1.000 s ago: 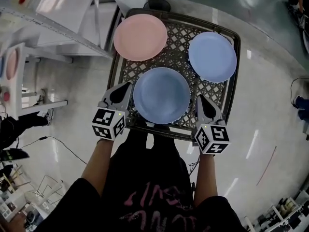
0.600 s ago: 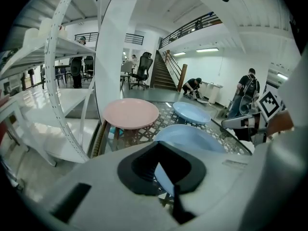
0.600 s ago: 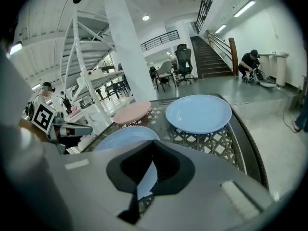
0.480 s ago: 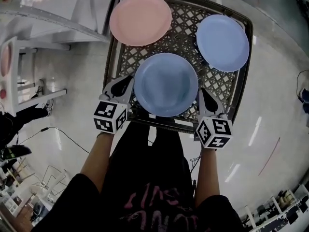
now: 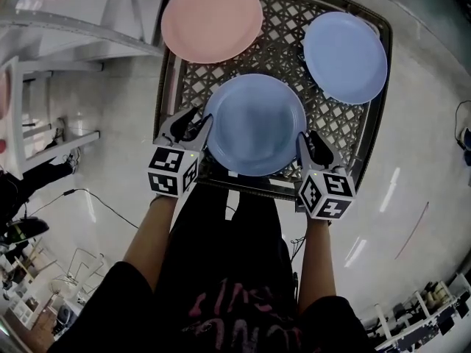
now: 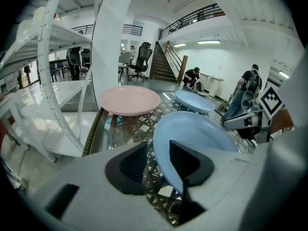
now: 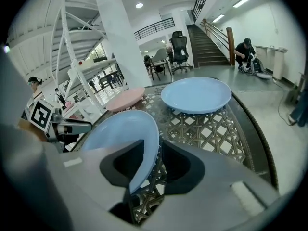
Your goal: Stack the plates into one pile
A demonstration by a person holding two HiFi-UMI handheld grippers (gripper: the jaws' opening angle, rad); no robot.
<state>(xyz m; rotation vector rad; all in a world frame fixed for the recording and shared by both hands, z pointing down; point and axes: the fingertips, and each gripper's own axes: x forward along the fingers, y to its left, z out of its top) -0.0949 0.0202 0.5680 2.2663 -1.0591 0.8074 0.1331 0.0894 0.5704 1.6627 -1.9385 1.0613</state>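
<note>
The fingers of the left gripper and right gripper are opening, each pair astride the rim of the near blue plate.

The lattice table carries three plates. A blue plate sits between the left claw and the right claw, its rim inside both pairs of opening jaws. A pink plate lies beyond the left claw and a pale blue plate beyond the right.

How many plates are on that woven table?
3. A pink plate at the table's far left corner, a light blue plate at its far right, a darker blue plate at the near edge. None appears hidden.
</note>
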